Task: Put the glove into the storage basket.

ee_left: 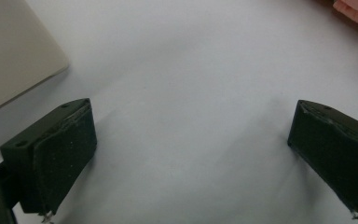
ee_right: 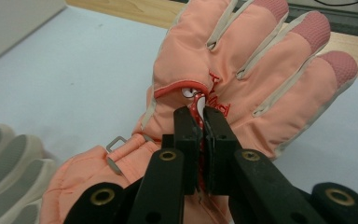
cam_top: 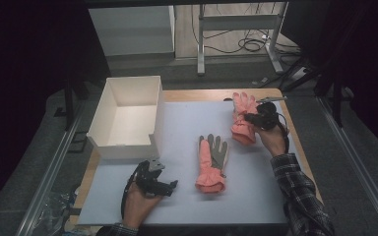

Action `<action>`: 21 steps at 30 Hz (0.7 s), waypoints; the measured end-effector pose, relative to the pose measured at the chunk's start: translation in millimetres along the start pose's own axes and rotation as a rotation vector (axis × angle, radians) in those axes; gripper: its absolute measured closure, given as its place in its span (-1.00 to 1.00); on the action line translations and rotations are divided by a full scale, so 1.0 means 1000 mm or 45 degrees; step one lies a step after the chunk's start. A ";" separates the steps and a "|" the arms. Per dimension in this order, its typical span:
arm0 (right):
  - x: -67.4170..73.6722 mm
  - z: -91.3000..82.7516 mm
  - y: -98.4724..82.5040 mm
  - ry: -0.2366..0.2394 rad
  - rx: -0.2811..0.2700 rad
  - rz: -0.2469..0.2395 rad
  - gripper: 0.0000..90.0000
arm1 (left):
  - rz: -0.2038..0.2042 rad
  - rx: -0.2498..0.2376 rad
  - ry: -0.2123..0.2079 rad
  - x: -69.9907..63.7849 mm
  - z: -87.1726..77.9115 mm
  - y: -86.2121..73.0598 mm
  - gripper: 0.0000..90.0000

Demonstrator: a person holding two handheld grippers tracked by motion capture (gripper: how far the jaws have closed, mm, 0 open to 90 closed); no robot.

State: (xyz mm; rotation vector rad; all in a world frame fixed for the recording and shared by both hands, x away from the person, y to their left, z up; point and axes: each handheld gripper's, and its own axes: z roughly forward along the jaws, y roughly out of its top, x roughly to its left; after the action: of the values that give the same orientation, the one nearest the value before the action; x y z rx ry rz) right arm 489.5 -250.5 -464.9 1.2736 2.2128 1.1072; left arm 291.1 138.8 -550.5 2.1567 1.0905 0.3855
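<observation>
The right gripper [cam_top: 254,118] is clenched on a pink glove [cam_top: 242,118] at the far right of the table [cam_top: 256,196]. In the right gripper view [ee_right: 200,119] the two black jaws stand pressed together on a fold of the glove's [ee_right: 242,70] back, pinching a small red, white-dotted piece of fabric near a red-edged patch with red lettering. The glove's fingers point away from the camera, toward the far wooden edge of the table; its tips are a darker, textured pink, and pale strips run between the fingers. A small metal clip [ee_right: 115,142] sits at the cuff, left of the jaws. The person's right hand [cam_top: 274,140], in a plaid sleeve [cam_top: 300,196], holds the gripper from the near side.

A second glove [cam_top: 211,164] lies flat near the middle of the table, well apart from the first, grey palm and fingers pointing far, pink cuff near. Its grey fingers [ee_right: 4,158] show at the lower left of the right gripper view.

The left gripper [cam_top: 165,184] rests low at the near left, just near of a white box [cam_top: 128,118], which is open on top. In the left gripper view [ee_left: 191,140] its jaws are spread wide with only bare table [ee_left: 182,70] between them; the box's corner [ee_left: 14,51] is at upper left and a bit of pink cuff [ee_left: 352,10] at upper right.
</observation>
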 end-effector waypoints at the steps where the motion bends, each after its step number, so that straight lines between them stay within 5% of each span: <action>1: 0.001 -0.004 0.000 0.012 -0.004 0.005 0.89 | 0.000 0.000 0.000 0.000 0.000 0.000 -0.98; 9: 0.021 -0.030 -0.005 0.113 -0.006 0.035 0.88 | 0.000 0.001 0.000 0.000 0.000 0.000 -0.98; 21: 0.077 -0.057 -0.022 0.249 0.008 0.034 0.88 | 0.001 0.001 0.001 0.000 0.000 0.000 -0.98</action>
State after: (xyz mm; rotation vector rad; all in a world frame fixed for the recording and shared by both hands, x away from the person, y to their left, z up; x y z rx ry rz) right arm 400.2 -217.0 -440.6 1.2478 2.3467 1.2858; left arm 291.1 138.8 -550.4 2.1581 1.0907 0.3866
